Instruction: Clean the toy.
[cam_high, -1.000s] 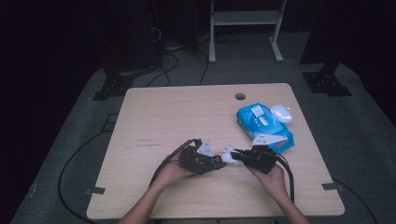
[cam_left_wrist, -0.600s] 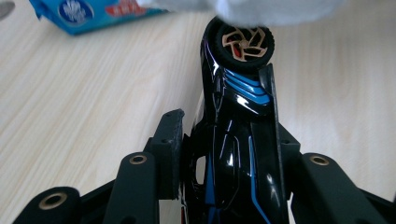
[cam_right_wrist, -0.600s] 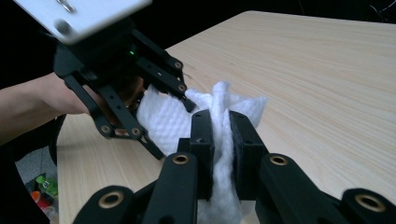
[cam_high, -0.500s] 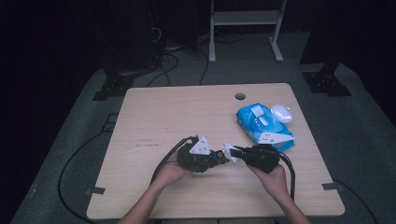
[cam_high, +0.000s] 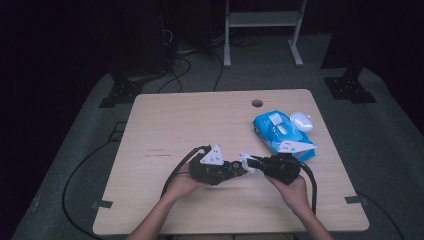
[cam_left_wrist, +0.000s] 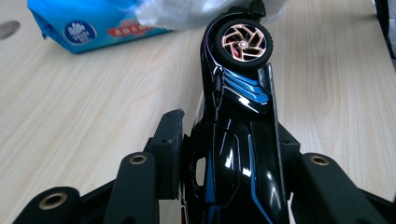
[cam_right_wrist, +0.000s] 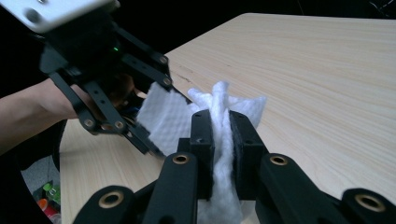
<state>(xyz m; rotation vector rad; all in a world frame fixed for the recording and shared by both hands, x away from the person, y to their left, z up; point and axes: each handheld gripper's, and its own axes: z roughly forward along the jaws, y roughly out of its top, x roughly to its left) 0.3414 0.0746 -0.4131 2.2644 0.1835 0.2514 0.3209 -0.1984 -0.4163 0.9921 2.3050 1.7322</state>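
Hands: both (cam_high: 186, 184) (cam_high: 295, 192) are seen entering from the near table edge, one gripper held in each.
Left gripper (cam_high: 235, 167): clenched on a toy car (cam_left_wrist: 236, 135); car body is pinched between the two black jaws, nose pointed away.
Toy car: glossy black with blue stripes, turned on its side in the left gripper view; copper-spoked wheel (cam_left_wrist: 243, 42) is shown at the far end. Held just above the table (cam_high: 200, 120), near its front middle.
Right gripper (cam_high: 250, 162): clamped on a white wipe (cam_right_wrist: 219, 121); cloth is bunched and squeezed between the jaws, loose folds sticking out past the tips.
Contact: wipe is pressed against the car's far end, between the two grippers; exact touch spot is hidden by cloth.
Wipes pack (cam_high: 282, 135): blue, lies flat on the table's right side, beyond the right gripper.
White object (cam_high: 302, 120): small, rounded, lies just beside the pack's far edge; cannot be identified.
Table hole (cam_high: 257, 103): round, near the far edge.
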